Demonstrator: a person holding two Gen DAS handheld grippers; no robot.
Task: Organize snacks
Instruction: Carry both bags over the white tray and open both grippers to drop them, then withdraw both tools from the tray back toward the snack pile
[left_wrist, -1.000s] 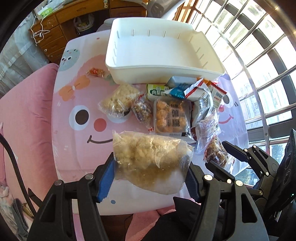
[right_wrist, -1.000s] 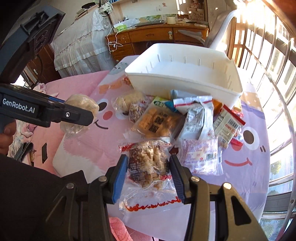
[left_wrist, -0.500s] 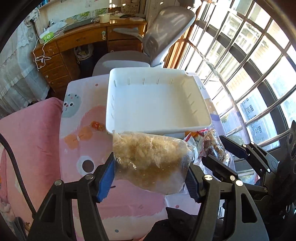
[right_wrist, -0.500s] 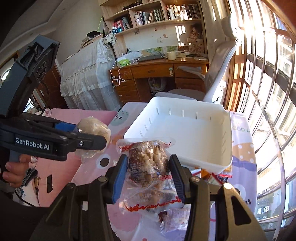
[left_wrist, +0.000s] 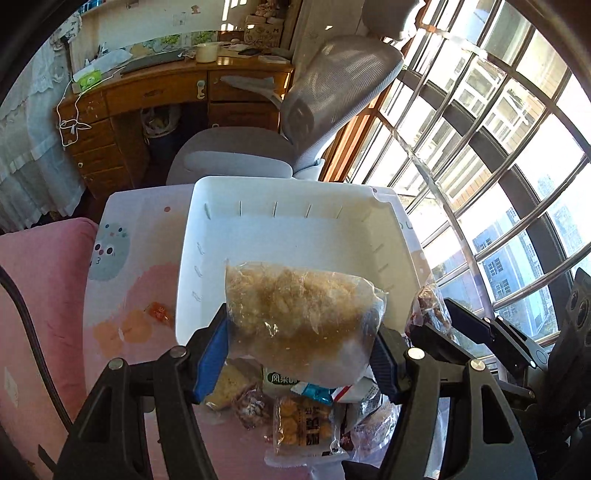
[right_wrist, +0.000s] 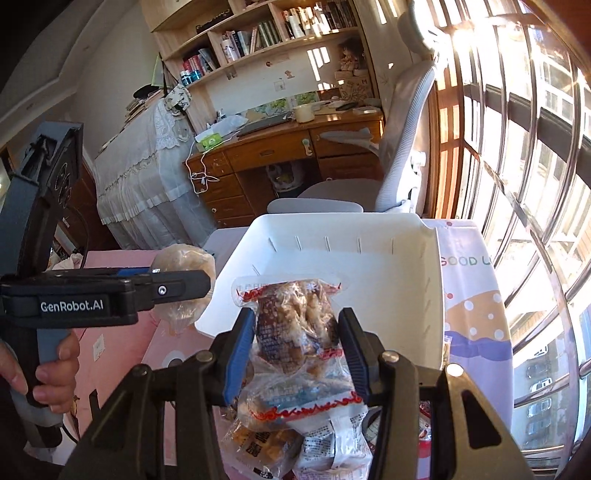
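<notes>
From the left wrist, the left gripper (left_wrist: 301, 343) is clamped on a clear bag of pale crumbly snack (left_wrist: 301, 310), its long axis crosswise between the fingers, held over the near edge of the white bin (left_wrist: 295, 229). More snack packets (left_wrist: 301, 424) lie on the table just short of the bin.

From the right wrist, the right gripper (right_wrist: 297, 350) squeezes a red-trimmed bag of brown snack (right_wrist: 297, 325), long axis pointing toward the bin (right_wrist: 351, 266), also at its near edge; both look equally near the drop.
</notes>
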